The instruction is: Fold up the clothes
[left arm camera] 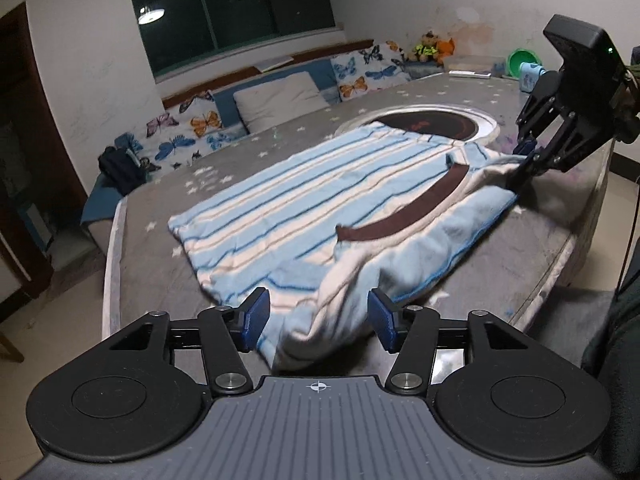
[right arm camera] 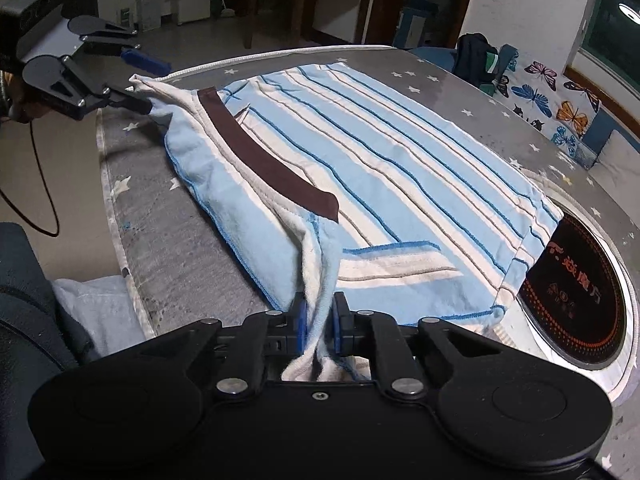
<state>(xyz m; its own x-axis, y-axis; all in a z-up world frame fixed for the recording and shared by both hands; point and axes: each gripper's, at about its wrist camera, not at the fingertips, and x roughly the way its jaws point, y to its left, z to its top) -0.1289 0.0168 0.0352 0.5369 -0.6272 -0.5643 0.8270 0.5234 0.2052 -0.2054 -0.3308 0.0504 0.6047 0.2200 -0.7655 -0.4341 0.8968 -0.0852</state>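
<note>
Item: light-blue striped knit garment with brown neckband [right arm camera: 360, 168], spread mid-frame on grey star-print table [right arm camera: 168, 248]; right gripper [right arm camera: 319, 328] clamped on its near edge, left gripper [left arm camera: 318, 320] wide open around a fold, gripping nothing; mid-fold, awaiting left closure.

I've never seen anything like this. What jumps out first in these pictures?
A blue-and-white striped garment with a dark brown band lies spread across a round grey table. The right tongs pinch a bunched fold at its near edge, while the left tongs stand open around another corner. Behind the garment, a black cooktop sits sunk in the table's centre.
</note>
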